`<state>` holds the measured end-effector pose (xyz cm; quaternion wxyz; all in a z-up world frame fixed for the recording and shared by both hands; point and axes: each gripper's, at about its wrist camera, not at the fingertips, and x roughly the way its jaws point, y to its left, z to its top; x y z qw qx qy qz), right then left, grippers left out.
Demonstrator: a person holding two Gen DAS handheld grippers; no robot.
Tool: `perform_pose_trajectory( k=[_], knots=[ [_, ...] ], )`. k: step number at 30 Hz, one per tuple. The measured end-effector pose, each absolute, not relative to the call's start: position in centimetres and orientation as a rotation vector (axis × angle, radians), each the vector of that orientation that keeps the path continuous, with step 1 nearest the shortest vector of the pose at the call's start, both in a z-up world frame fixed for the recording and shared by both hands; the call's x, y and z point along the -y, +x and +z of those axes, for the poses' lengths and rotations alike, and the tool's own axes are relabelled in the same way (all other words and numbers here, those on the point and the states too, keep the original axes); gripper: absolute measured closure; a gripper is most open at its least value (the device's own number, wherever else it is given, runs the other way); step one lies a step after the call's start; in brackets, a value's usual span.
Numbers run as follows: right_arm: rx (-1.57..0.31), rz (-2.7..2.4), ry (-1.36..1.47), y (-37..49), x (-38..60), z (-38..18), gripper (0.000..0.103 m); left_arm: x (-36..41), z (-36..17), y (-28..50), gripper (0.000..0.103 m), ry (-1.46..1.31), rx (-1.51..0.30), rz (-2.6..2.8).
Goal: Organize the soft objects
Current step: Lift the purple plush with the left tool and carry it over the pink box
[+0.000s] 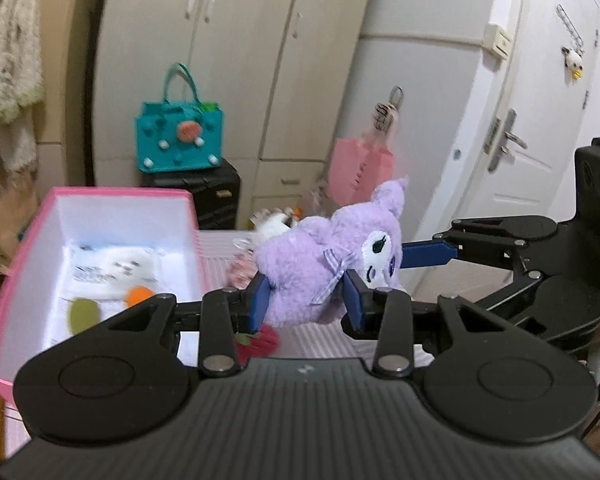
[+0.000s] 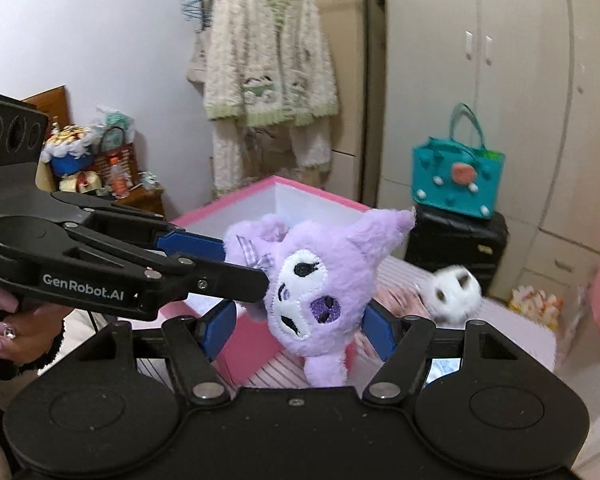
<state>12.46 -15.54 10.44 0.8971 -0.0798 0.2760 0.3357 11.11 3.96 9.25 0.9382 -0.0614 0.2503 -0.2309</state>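
Note:
A purple plush toy (image 1: 332,264) with a white face and a checked bow hangs in the air between both grippers. My left gripper (image 1: 308,300) is shut on its body. In the right wrist view my right gripper (image 2: 300,330) has its blue fingers (image 2: 376,332) spread on either side of the plush (image 2: 320,280), not pressing it. The left gripper (image 2: 228,264) comes in from the left there and holds the toy. A pink box (image 1: 112,196) with a white inside stands to the left, holding an orange ball (image 1: 139,295) and a green piece (image 1: 83,314).
A white round plush (image 2: 454,292) lies on the pink striped surface (image 2: 512,320) behind the box (image 2: 316,190). A red soft item (image 1: 260,340) lies under the left gripper. A teal bag (image 1: 180,140) stands on a black case (image 1: 208,196). Wardrobe and door are behind.

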Motion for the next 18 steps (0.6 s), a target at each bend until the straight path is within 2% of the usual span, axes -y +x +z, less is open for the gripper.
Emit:
perform_pose_trajectory(
  k=[5,12,18],
  knots=[
    [-0.576,0.736,-0.241,13.9,12.3,11.7,0.033,-7.6,10.7,11.8,0.065,-0.134,-0.507,-0.453],
    [-0.649,0.778,-0.339,18.0,8.0,11.5,0.051,-11.8,11.0,15.6,0.065,-0.15,-0.577,-0.399],
    [-0.774,0.798,-0.325,23.9,5.3,9.8,0.053,-14.0,9.8,20.8,0.065,-0.149,-0.674,-0.346]
  ],
)
